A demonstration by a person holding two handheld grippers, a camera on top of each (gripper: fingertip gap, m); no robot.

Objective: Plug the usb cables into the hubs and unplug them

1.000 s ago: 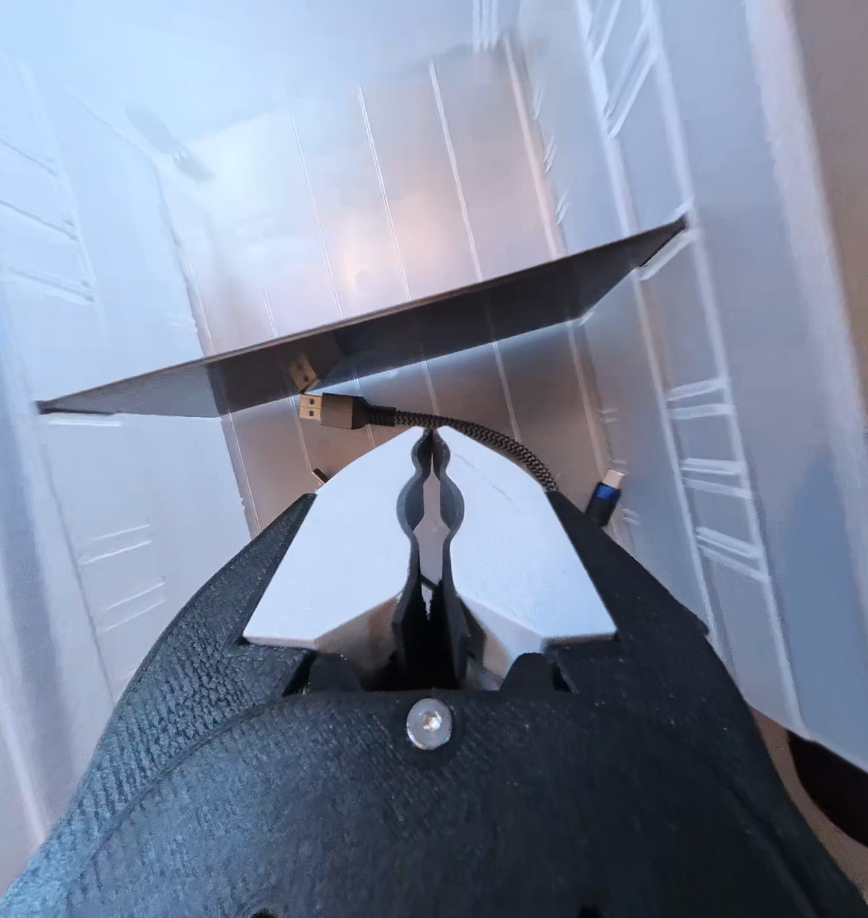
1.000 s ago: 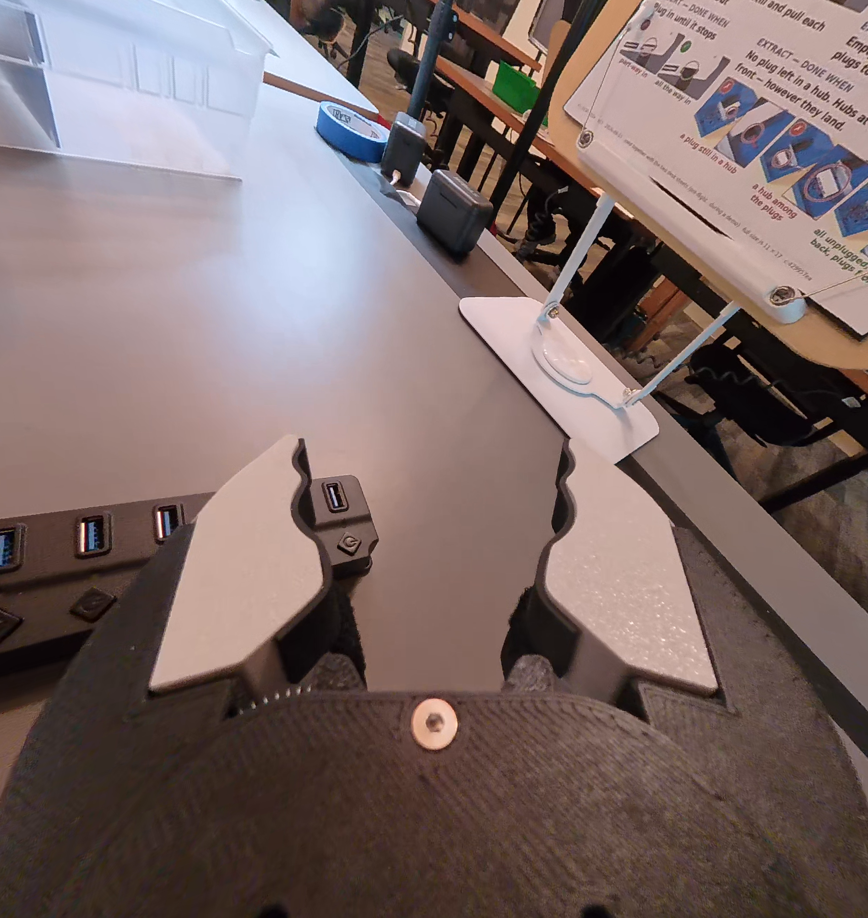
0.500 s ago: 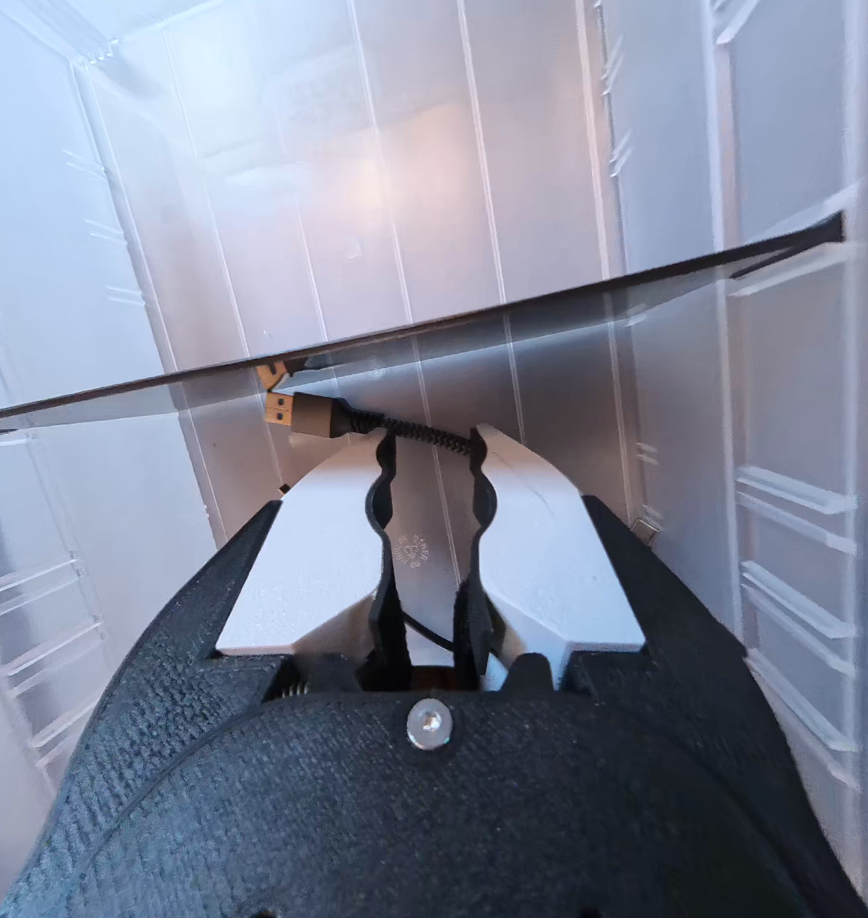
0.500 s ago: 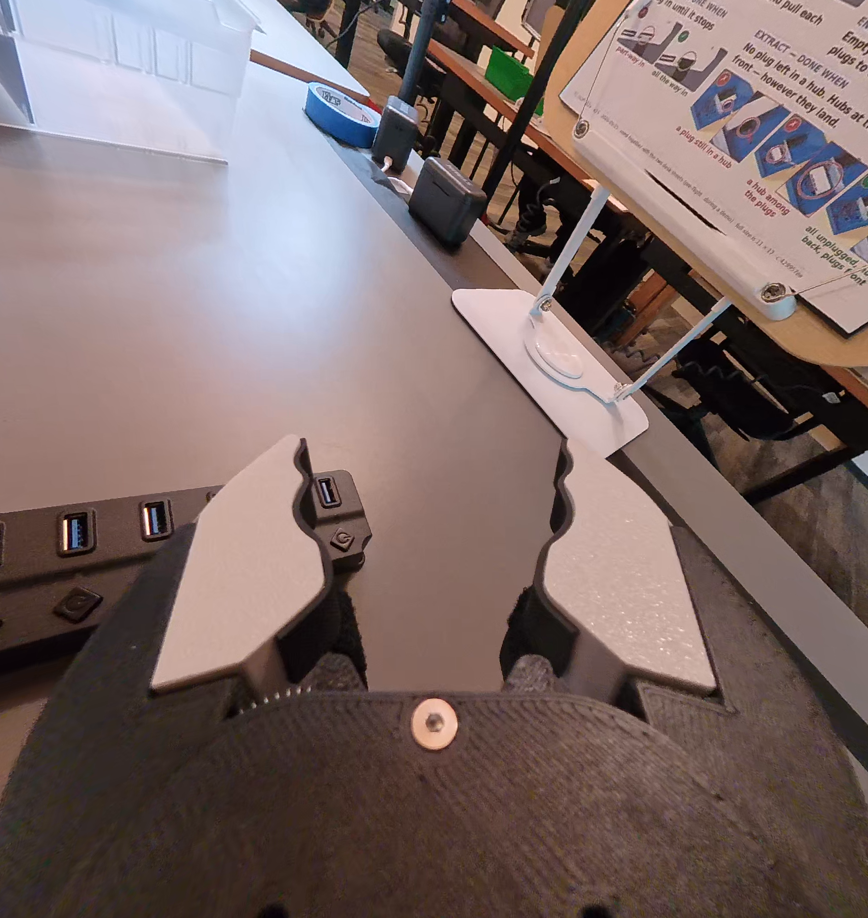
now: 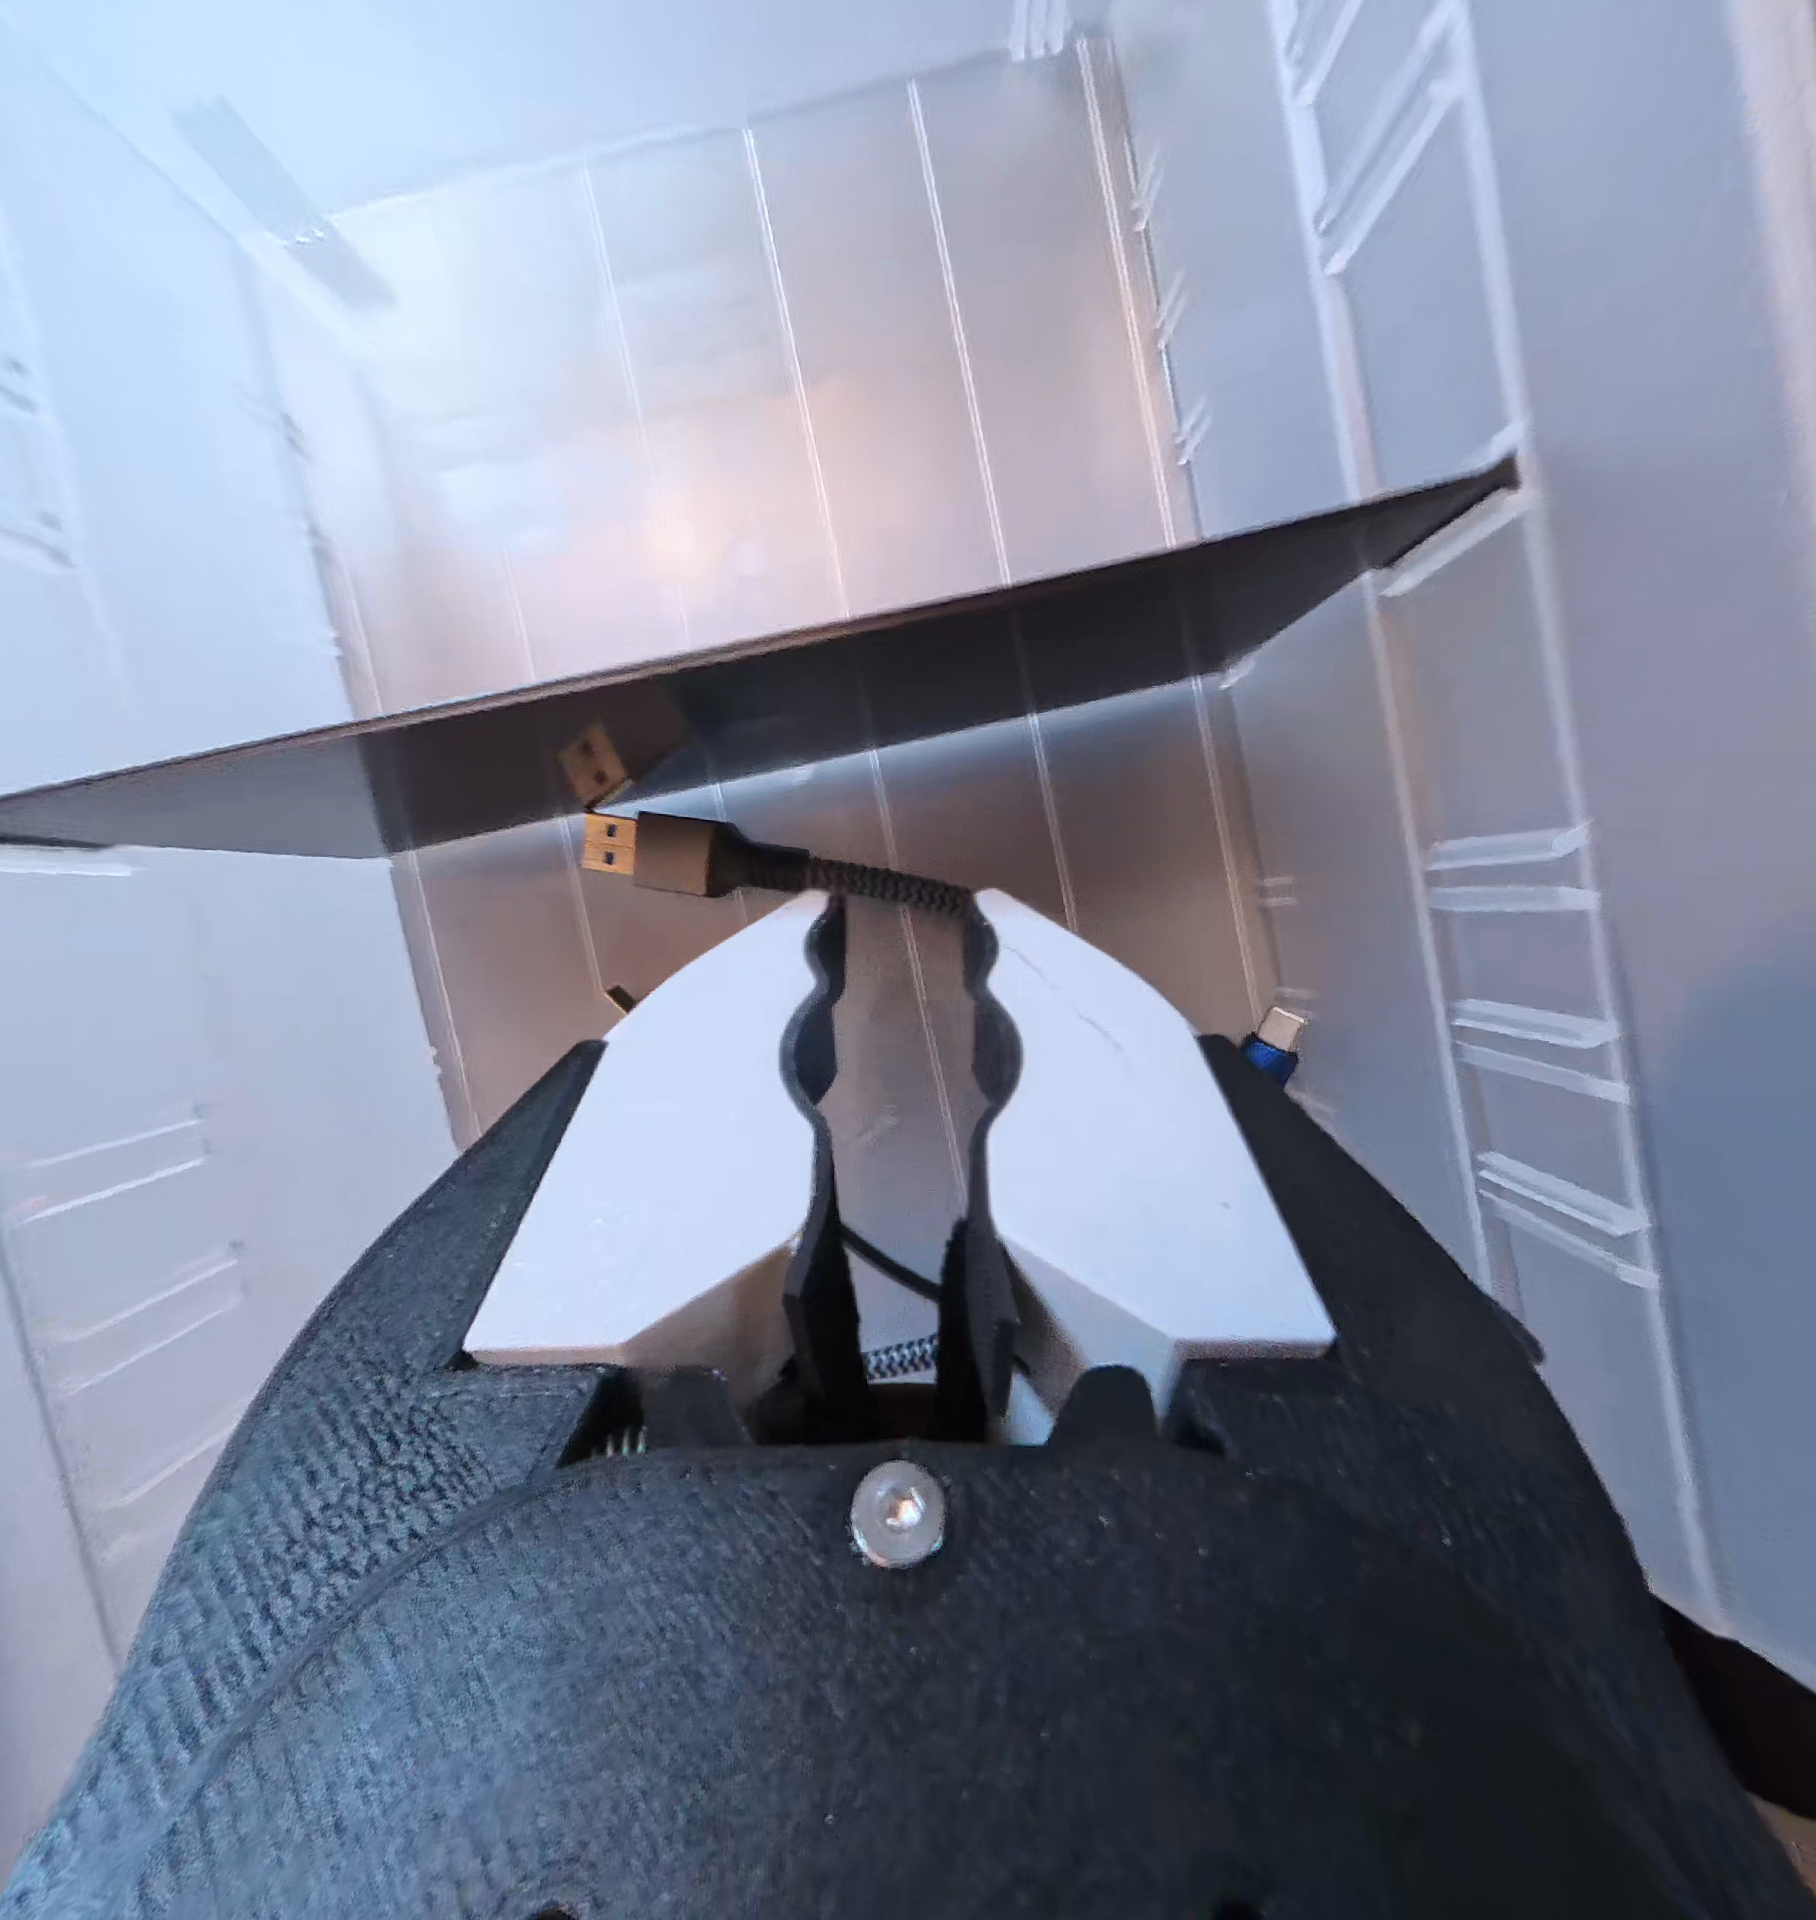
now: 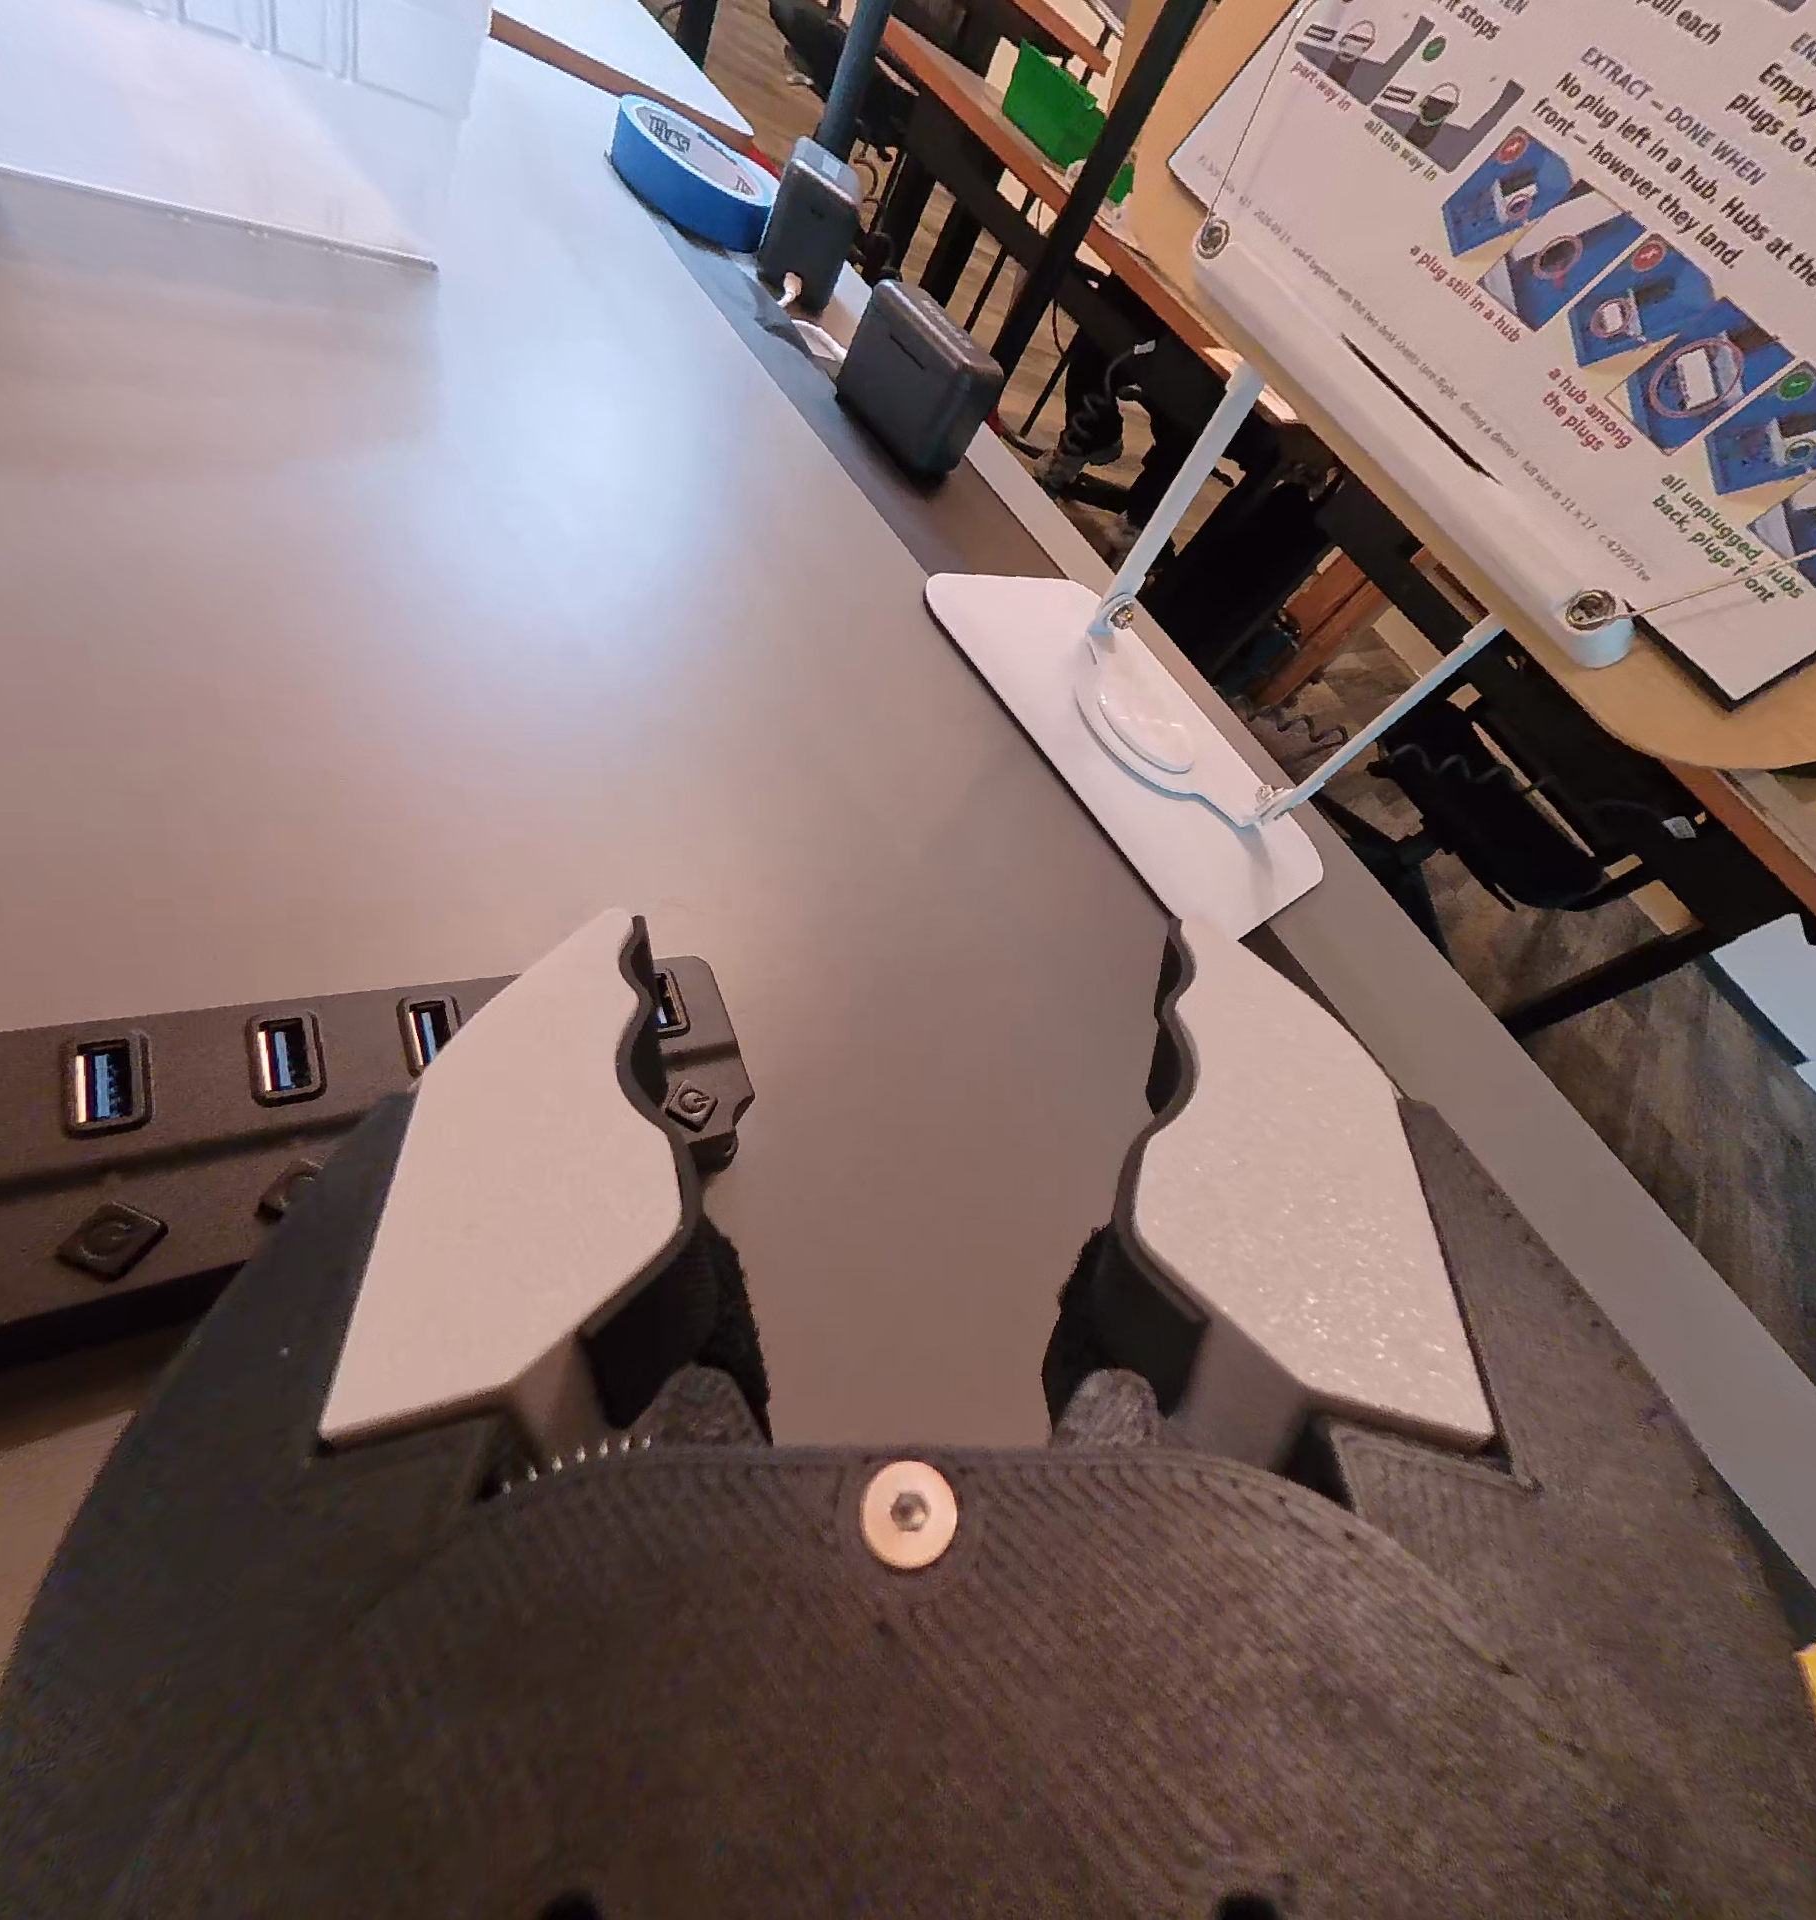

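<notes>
The left gripper (image 5: 904,914), slightly parted inside a translucent plastic bin (image 5: 1506,727), cradles a braided grey USB cable (image 5: 769,868) for lifting out. The right gripper (image 6: 904,997) waits spread wide beside a long black USB hub (image 6: 197,1101) near the surface's (image 6: 468,623) front edge.

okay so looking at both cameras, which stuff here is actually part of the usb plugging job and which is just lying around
Part of the job:
braided usb cable lying in the left tool
black hub beside the open right tool
blue-tipped cable end
clear bin

Lying about:
blue tape roll
black box
white stand
</notes>
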